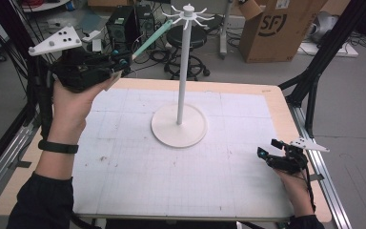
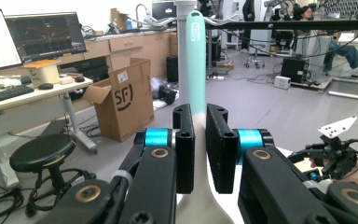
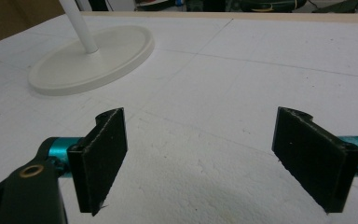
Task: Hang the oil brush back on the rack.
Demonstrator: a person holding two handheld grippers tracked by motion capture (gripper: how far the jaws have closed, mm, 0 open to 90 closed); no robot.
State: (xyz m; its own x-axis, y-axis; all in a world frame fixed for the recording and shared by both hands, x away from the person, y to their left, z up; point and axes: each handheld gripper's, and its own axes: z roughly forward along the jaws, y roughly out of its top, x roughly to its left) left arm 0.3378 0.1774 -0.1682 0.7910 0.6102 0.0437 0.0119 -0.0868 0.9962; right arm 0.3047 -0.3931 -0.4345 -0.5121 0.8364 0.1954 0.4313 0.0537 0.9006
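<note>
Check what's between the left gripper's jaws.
The left gripper is shut on a mint-handled utensil; its handle points at the stand. Its white working end runs below frame, unseen.

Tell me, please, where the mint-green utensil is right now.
High view, upper left: the mint-green utensil is clamped in the left gripper, its handle pointing toward the white stand's hooks.

Beyond your tool you see a cardboard box (image 2: 126,100) on the floor, a black stool (image 2: 42,151) left of it, and monitors (image 2: 44,35) on a desk (image 2: 28,95).
</note>
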